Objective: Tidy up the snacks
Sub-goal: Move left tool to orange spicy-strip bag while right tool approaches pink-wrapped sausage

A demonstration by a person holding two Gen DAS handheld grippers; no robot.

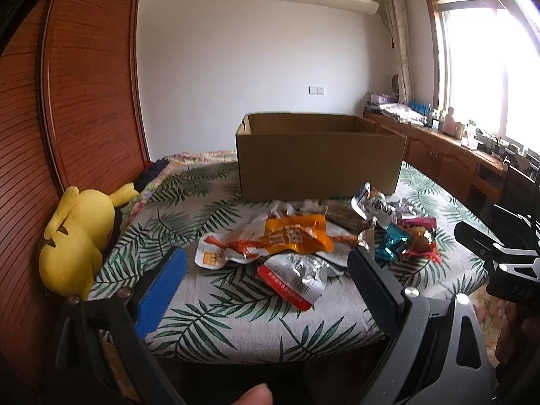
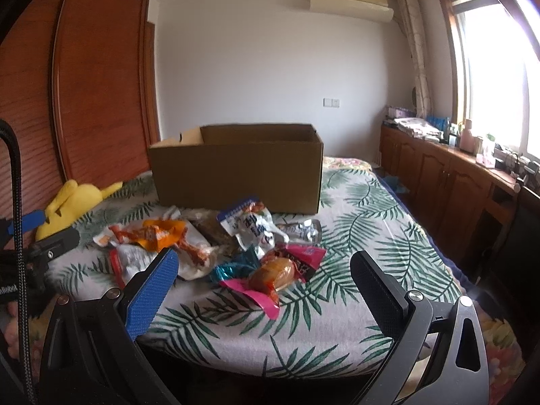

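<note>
Though crumpled, snack packets' (image 1: 297,236) print unreadable

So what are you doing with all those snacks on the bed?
A person holds a gripper in each hand, tidying snacks. The left gripper and right gripper are both open and hold nothing. The snack packets lie in a heap on the leaf-print cover, in front of the open cardboard box. Nothing is picked up yet.
</note>
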